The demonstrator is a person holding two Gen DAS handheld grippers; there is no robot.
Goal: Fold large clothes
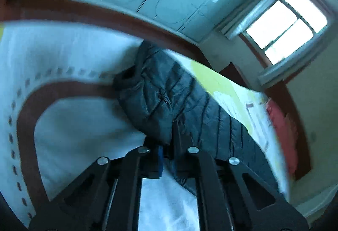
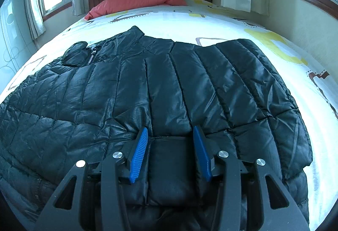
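Clamping a fold of the black puffer jacket point(image 1: 179, 104) at lower centre, the left gripper point(image 1: 168, 159) grips; the right gripper point(image 2: 171, 152) rests spread apart on its hem.

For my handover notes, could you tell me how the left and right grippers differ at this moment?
The left gripper is shut on an edge of the black jacket, while the right gripper is open with its fingers apart over the fabric. The left view is tilted and blurred, whereas the right view is level and sharp. Both have black frames with blue pads and are at the same jacket on the bed.
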